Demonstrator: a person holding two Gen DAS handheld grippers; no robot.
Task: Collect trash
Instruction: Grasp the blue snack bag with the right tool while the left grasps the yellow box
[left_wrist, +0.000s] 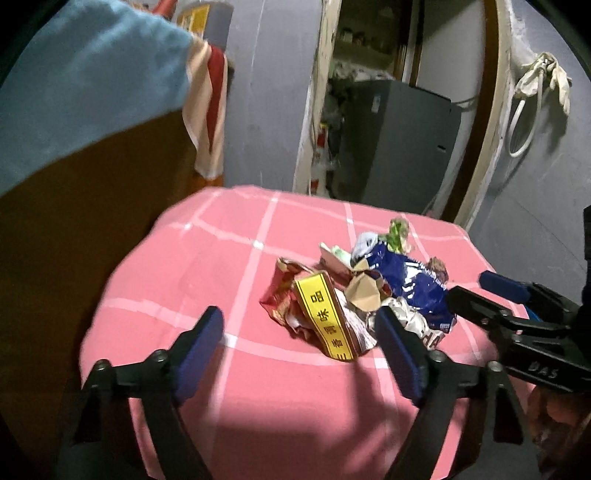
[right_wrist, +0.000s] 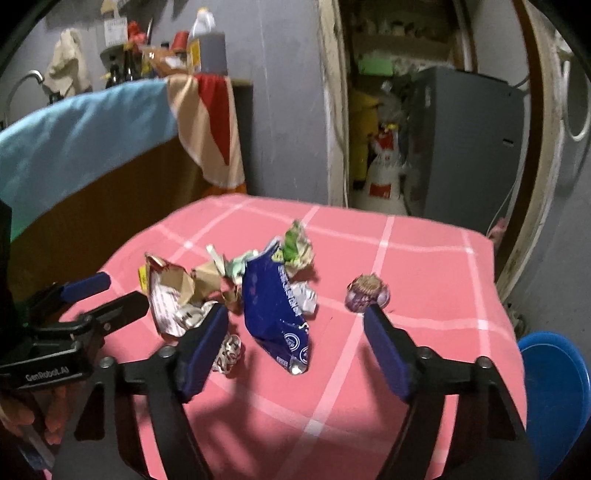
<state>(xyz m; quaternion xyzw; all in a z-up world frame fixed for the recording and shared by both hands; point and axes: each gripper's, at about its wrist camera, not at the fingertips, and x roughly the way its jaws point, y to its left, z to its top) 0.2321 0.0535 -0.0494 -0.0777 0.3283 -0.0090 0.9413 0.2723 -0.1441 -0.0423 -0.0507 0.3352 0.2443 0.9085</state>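
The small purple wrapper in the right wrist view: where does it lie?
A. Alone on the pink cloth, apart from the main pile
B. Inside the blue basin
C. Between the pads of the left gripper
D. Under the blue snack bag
A: the small purple wrapper lies by itself on the pink cloth, to the right of the blue snack bag and the pile, touching none of it.

Pink checked cloth (right_wrist: 424, 266): matt, soft. Blue wrapper (right_wrist: 273, 306): glossy crinkled plastic film. Red-yellow packet (left_wrist: 321, 317): shiny printed foil. Brown scrap (left_wrist: 364, 291), wrapper's 9 o'clock: matt torn cardboard. Blue basin (right_wrist: 554, 391): smooth plastic.
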